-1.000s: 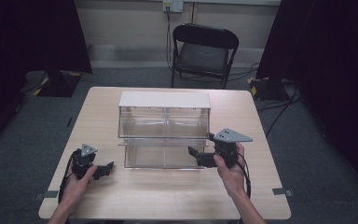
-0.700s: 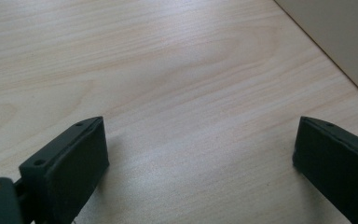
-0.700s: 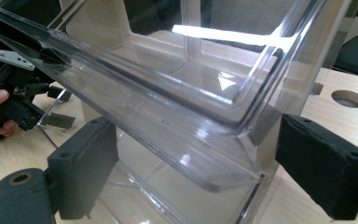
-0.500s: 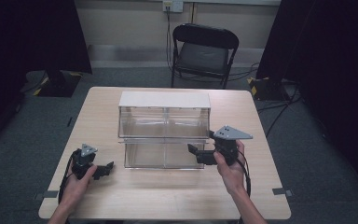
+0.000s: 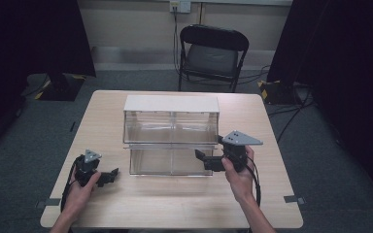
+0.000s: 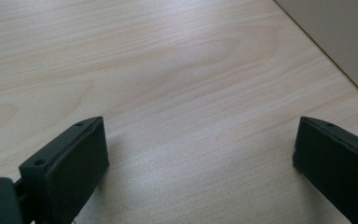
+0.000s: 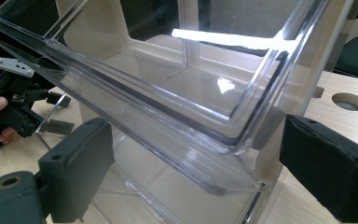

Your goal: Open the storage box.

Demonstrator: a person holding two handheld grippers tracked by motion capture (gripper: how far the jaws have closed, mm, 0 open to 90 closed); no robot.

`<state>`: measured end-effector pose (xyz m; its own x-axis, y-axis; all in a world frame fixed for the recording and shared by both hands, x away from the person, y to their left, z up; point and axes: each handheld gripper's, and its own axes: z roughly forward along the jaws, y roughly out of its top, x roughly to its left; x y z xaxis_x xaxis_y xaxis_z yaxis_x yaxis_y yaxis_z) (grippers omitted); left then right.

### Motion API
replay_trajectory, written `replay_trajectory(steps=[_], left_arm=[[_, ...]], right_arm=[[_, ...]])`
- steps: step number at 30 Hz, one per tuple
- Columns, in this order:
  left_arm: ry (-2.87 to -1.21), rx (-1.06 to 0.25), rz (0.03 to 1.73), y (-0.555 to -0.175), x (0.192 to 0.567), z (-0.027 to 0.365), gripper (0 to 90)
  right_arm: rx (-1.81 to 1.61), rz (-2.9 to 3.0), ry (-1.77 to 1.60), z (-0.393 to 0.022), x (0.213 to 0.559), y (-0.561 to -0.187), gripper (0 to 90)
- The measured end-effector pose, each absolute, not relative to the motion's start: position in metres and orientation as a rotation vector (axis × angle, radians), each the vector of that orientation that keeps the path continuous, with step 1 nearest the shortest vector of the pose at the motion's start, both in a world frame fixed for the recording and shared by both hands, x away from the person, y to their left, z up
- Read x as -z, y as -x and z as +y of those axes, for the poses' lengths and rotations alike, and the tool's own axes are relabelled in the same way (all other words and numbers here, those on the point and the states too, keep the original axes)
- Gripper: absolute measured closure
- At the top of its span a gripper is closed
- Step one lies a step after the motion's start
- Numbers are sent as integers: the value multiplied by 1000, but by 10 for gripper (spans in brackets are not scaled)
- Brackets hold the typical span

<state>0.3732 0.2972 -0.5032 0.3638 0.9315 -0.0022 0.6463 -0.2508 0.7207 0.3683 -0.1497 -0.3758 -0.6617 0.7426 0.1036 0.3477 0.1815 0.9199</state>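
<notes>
Since 1 second ago the right gripper (image 5: 208, 160) has crept slightly closer to the clear, 2-tier acrylic drawer box (image 5: 171, 136); the left gripper (image 5: 108, 177) has not shifted. That suggests a reach for a drawer front is under way. The box stands mid-table, glossy, hard-edged, with a flat white top. Right of its lower corner, the right jaws gape wide around nothing; left of the box, the left jaws rest apart on the pale matte wood-grain table (image 5: 184, 204).
</notes>
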Motion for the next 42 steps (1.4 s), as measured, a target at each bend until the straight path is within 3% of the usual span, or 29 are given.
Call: replay_trajectory(steps=[42], left_arm=[[-1989, -576, 1364, -373, 503, 297, 26]], right_arm=[[-1502, 2104, -1031, -152, 377, -370, 91]])
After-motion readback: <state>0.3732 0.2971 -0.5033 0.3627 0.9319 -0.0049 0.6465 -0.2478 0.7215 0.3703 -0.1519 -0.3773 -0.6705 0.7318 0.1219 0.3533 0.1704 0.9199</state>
